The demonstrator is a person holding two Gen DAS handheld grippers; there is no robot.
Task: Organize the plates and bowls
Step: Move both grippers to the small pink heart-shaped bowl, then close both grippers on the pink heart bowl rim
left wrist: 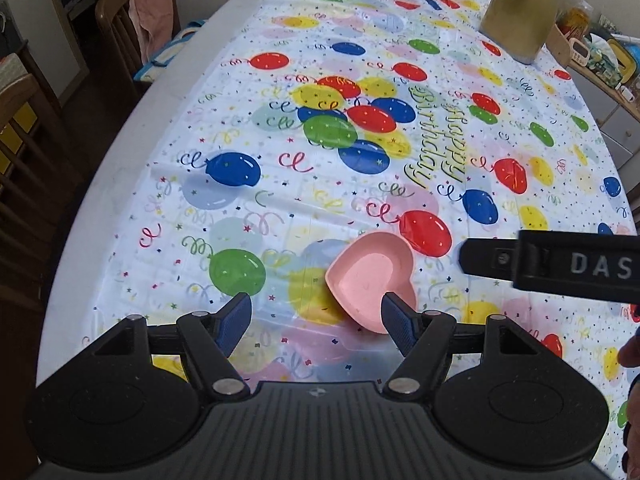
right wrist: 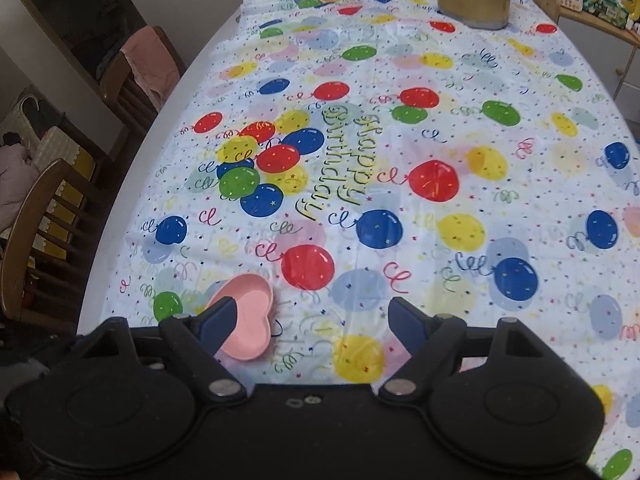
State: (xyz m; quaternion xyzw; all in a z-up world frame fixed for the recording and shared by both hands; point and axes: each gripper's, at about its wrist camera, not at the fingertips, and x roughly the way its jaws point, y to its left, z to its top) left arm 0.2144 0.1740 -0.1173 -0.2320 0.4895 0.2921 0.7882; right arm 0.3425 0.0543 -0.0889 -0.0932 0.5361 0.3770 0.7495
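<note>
The left hand-held gripper (left wrist: 316,322) is hovering released over the tabletop (left wrist: 120,200), its right finger overlapping the pink heart bowl (left wrist: 368,280). Beside it, the right hand-held gripper (right wrist: 310,320) is hanging released and empty. Closing off-centre risks skidding the shallow bowl across the slick cloth (left wrist: 360,80).

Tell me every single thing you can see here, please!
Heart-shaped dish: one, pink, near end of the table, lying on the tablecloth, empty.
Tablecloth: one, white with coloured balloons and "Happy Birthday" writing, covering the table.
Table: one, white bare edge along the left side.
Kettle: one, gold-coloured, far right end of the table.
Chairs: at least two, brown wood, left of the table.
Towel: one, pink, draped over the far chair.
Shelf clutter: several small items, too blurred to name, far right.
Left tool: one, black with blue pads, open, above the dish.
Right tool: one, black with blue pads, open, holding nothing.
</note>
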